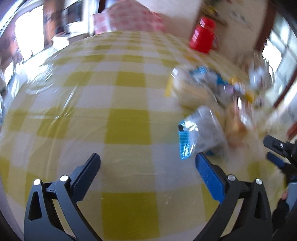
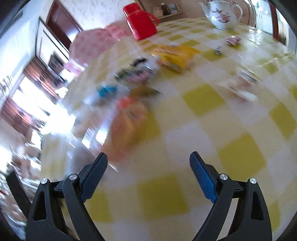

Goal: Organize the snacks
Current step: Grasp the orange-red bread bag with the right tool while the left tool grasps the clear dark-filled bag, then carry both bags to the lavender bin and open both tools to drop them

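Both views are motion-blurred. My left gripper (image 1: pixel 147 163) is open over the yellow-checked tablecloth (image 1: pixel 128 126), nothing between its fingers. A clear packet with a blue end (image 1: pixel 200 133) lies just beyond its right fingertip. Further right sits a blurred heap of snack packets (image 1: pixel 213 85). My right gripper (image 1: pixel 272 150) shows at the far right edge of the left wrist view. In the right wrist view my right gripper (image 2: pixel 148 163) is open and empty above the cloth. An orange packet (image 2: pixel 126 126) lies ahead-left of it, with a blue packet (image 2: pixel 107 91) and a yellow bag (image 2: pixel 176 55) beyond.
A red flask (image 2: pixel 141 22) stands at the far side of the table (image 2: pixel 204 100), also the red flask (image 1: pixel 203 35) in the left wrist view. A white floral teapot (image 2: pixel 222 15) sits far right. Small wrapped sweets (image 2: pixel 233 40) and a pale packet (image 2: pixel 243 83) lie apart on the right.
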The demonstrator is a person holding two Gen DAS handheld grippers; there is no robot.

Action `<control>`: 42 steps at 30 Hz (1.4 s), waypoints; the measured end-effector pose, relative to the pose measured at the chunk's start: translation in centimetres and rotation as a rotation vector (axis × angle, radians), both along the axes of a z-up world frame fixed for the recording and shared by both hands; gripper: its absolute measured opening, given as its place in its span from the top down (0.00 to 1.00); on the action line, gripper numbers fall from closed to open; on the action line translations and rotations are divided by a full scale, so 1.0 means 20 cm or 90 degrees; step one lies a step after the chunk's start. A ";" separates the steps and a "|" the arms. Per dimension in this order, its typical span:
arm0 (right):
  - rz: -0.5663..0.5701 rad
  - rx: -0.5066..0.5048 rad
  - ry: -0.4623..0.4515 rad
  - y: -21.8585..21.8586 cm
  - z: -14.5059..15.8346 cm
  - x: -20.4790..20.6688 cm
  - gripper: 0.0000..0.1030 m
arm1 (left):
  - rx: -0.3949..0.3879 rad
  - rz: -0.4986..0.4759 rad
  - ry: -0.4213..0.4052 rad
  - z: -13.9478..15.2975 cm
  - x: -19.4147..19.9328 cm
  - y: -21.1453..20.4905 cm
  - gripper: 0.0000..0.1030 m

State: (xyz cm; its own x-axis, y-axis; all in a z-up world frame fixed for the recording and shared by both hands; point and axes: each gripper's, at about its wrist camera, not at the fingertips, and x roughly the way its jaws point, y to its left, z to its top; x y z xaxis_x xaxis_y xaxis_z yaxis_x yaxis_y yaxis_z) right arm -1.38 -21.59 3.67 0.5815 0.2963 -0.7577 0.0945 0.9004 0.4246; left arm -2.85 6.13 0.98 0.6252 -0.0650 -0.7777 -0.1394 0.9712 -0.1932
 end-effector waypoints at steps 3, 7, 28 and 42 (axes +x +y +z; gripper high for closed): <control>-0.007 0.008 0.001 0.14 0.05 0.14 0.15 | -0.054 0.055 -0.027 0.01 -0.04 0.10 0.01; -0.018 -0.052 0.024 0.34 0.04 0.28 0.16 | -0.064 0.068 -0.040 0.02 -0.06 0.12 0.01; 0.002 -0.113 -0.070 -0.13 -0.08 -0.10 0.55 | 0.114 -0.144 0.011 0.00 0.23 -0.44 0.01; 0.020 -0.123 -0.129 -0.06 0.00 -0.17 0.54 | 0.042 -0.131 -0.019 0.03 0.19 -0.36 0.42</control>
